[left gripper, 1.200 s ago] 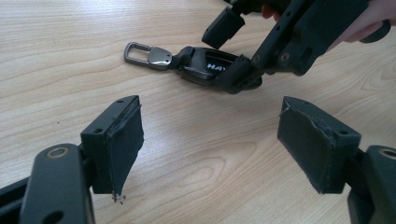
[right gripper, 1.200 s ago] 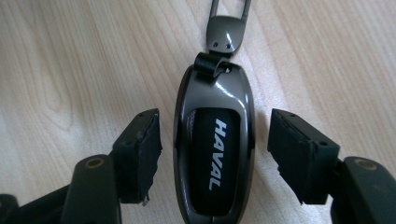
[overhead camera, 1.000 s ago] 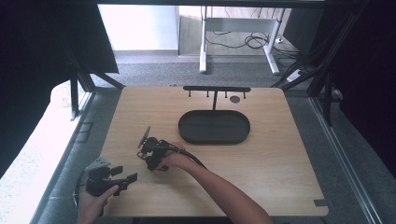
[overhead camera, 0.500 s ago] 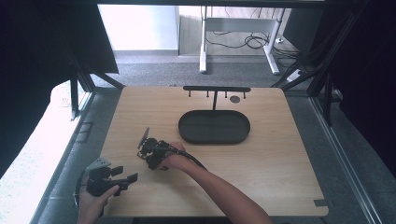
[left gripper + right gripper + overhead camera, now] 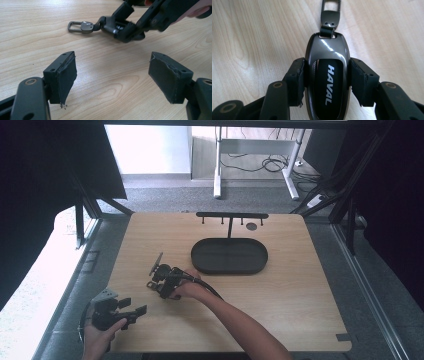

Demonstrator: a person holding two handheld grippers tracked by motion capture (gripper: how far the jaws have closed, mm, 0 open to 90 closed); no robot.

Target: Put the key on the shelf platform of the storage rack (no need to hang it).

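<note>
A dark glossy car key fob (image 5: 327, 75) marked HAVAL, with a metal clip (image 5: 331, 10) on a short strap, lies between the jaws of my right gripper (image 5: 326, 80), which is shut on its two sides. In the high view the right gripper (image 5: 162, 282) sits on the wooden table (image 5: 280, 305) left of centre. My left gripper (image 5: 125, 312) is at the table's front left corner, open with nothing between its jaws. From the left gripper view, the open left gripper (image 5: 112, 77) faces the fob (image 5: 120, 25) and its clip (image 5: 80, 26) a short way ahead.
A black oval tray (image 5: 229, 256) lies at the table's middle back. Behind it stands a black rack (image 5: 231, 216) with several small hooks. A small dark disc (image 5: 251, 226) sits near the rack. The table's edge runs close to the left gripper.
The right gripper with the fob has barely shifted. The left gripper stays at the front left corner.
</note>
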